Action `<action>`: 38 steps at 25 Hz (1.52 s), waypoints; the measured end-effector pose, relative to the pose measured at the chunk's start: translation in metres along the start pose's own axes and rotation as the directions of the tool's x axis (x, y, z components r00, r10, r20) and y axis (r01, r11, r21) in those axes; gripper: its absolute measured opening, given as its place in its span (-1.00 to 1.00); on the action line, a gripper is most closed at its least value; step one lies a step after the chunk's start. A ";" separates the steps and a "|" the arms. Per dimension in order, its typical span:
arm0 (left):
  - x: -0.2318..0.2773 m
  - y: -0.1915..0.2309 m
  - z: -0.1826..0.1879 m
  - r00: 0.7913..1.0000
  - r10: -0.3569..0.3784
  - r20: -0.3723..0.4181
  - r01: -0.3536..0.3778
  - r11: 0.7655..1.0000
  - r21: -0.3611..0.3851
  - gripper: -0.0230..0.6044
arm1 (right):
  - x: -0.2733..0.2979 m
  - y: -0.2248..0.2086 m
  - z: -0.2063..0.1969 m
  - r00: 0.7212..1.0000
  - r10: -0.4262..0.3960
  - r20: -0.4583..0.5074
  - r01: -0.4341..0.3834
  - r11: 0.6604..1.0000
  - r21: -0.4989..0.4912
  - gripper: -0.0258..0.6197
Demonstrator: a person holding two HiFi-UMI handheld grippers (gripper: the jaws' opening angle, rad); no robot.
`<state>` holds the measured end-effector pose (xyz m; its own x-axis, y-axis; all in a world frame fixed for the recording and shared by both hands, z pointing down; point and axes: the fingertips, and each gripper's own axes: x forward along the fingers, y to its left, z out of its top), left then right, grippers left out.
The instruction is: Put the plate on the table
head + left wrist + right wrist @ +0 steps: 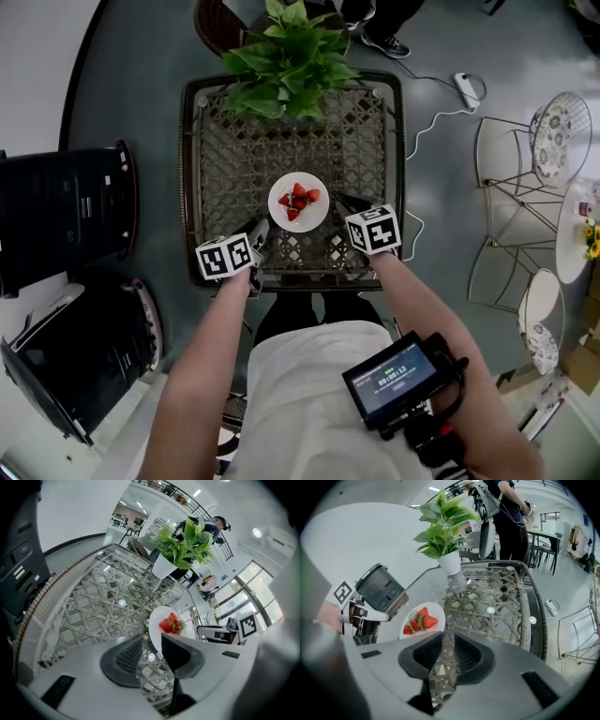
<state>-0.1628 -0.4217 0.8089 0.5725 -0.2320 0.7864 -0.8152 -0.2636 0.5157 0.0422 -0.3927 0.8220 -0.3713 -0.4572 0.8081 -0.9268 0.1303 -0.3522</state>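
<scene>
Table [358, 150], glass over woven lattice: lay beneath both claws and extended well ahead of them. It already bore the plate, flat and free of either claw, so the task appeared done, with nothing left but to draw the claws clear. Potted plant [291, 56]: stood far ahead of the claws at the table's far edge, its white pot [163, 567] holding broad green leaves. Plate [315, 217], white and round: sat on the glass just ahead of the claws and between them, near the jaw tips but apart from them. Strawberries [298, 200]: several red ones with green tops, heaped at the plate's centre, the only contents. Left gripper [151, 641]: jaws spread, nothing between them but the lattice below, the plate just past its right-hand jaw. Right gripper [449, 641]: jaws likewise parted by a clear gap and empty, the plate just ahead and to its left.
</scene>
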 end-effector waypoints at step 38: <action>-0.178 -0.146 -0.132 0.908 -0.280 0.312 0.213 0.949 0.233 -0.91 | -0.211 0.107 -0.076 0.902 0.337 0.270 -0.316 0.941 -0.119 -0.91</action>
<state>-0.1568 -0.2184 0.6386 0.7754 -0.4293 0.4630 -0.6314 -0.5178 0.5773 0.0172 -0.2154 0.6497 -0.6322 -0.6061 0.4826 -0.7616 0.3718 -0.5308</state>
